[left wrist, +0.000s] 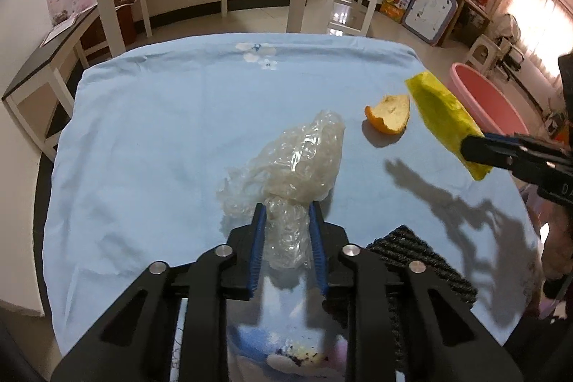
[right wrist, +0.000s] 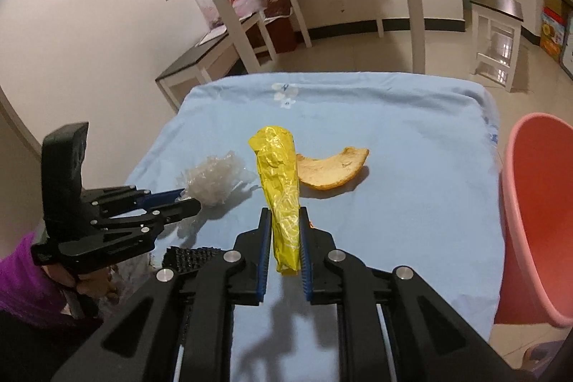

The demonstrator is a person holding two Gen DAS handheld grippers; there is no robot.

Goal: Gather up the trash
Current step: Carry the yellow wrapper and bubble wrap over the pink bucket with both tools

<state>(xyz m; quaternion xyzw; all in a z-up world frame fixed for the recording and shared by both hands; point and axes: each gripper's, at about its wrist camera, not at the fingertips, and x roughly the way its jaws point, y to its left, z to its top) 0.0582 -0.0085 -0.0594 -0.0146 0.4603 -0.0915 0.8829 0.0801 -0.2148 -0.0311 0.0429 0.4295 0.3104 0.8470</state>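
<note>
A table covered with a light blue cloth [left wrist: 161, 138] holds several pieces of trash. The left gripper [left wrist: 284, 213] has its blue-padded fingers closed around a crumpled clear plastic bag [left wrist: 297, 160], which rests on the cloth near the middle of the table. The right gripper [right wrist: 283, 220] pinches a yellow wrapper [right wrist: 279, 181] and holds it clear of the cloth, toward the table's right edge. An orange peel [left wrist: 388, 115] lies loose on the cloth between the bag and the wrapper. A dark ridged mat [left wrist: 422, 260] sits at the near edge. A pink bin [right wrist: 540, 213] stands just beyond the right edge.
</note>
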